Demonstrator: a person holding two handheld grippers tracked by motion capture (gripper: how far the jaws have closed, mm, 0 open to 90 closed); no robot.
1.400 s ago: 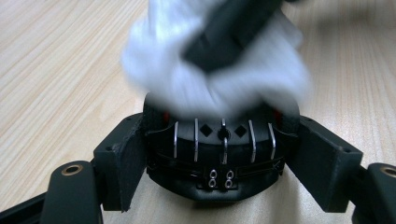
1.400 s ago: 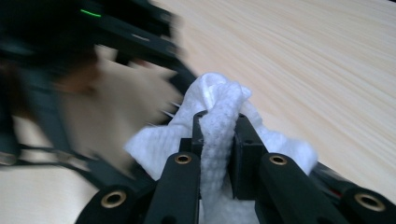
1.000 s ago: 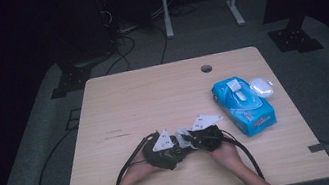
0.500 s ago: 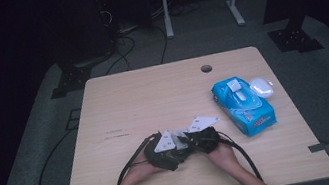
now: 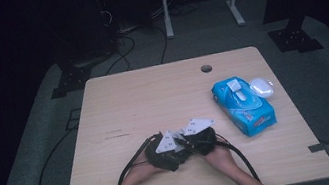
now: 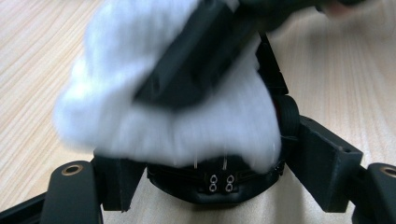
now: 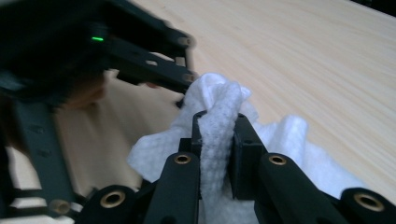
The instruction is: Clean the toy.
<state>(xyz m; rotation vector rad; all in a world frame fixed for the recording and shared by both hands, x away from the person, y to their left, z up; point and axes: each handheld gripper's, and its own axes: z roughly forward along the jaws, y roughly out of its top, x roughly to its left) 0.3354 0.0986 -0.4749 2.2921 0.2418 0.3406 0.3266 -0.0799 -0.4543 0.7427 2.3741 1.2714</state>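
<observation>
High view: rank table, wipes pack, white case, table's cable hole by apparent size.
1. table
2. wipes pack
3. white case
4. cable hole

Bare table (image 5: 152, 94) ahead lies free; the wipes pack (image 5: 244, 105) blocks the right side.

Your two hands come in from six o'clock and meet near the table's front edge. Your left gripper (image 5: 164, 150) and right gripper (image 5: 199, 139) sit side by side, touching. Your right gripper's jaws pinch tight together. Your left gripper's jaws stand apart.
</observation>
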